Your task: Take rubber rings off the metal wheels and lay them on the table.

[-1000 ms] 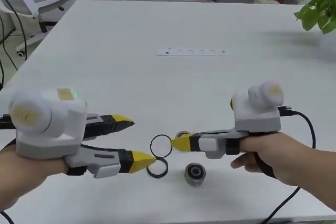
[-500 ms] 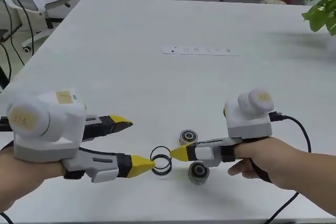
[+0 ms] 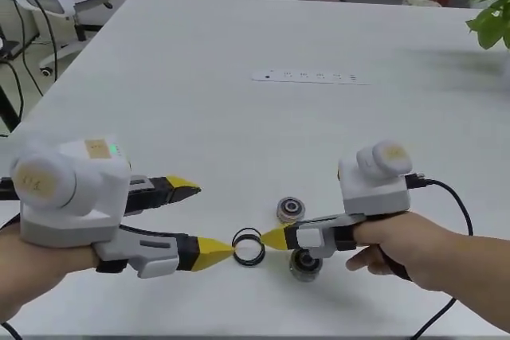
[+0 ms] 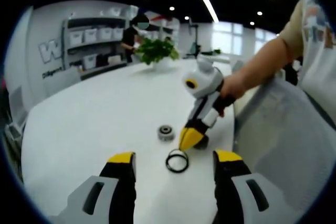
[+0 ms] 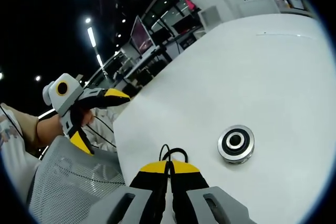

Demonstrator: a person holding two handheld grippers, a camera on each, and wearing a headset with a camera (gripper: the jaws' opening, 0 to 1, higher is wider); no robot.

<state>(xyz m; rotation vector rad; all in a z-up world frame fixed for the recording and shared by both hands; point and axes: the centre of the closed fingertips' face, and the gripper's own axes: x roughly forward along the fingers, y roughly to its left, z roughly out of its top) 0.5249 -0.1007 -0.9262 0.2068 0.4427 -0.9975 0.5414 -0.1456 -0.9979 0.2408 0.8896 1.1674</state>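
Two wheels of bare metal are on the white tabletop [image 3: 239, 125]: the far wheel [image 3: 290, 209] stands in the open, and the near wheel [image 3: 302, 266] is partly hidden under the right hand-held gripper [image 3: 275, 238]. Two thin black rubber rings [image 3: 248, 247] show in the head view. They overlap each other just left of the wheels, between the tips of the two tools. The right hand-held gripper has its jaws pressed together on the edge of one ring; in its own view a black loop [image 5: 173, 153] pokes out from between the yellow tips, with the far wheel [image 5: 236, 142] just beside it. Whether that pinched ring rests on the tabletop or hangs just above it cannot be told. The right hand [image 3: 414, 248] wraps the handle from the right and holds the tool nearly level, tip pointing left, with a black cable [image 3: 458, 197] looping from its rear. The left hand-held gripper [image 3: 199, 220] comes in from the lower left and points right. Its jaws are spread wide and hold nothing (the nearer yellow tip is just beside the rings). In the left gripper view the rings [image 4: 177, 161] lie between its two jaws. A flat white power strip [image 3: 311, 77] lies well beyond, toward the far side of the tabletop.
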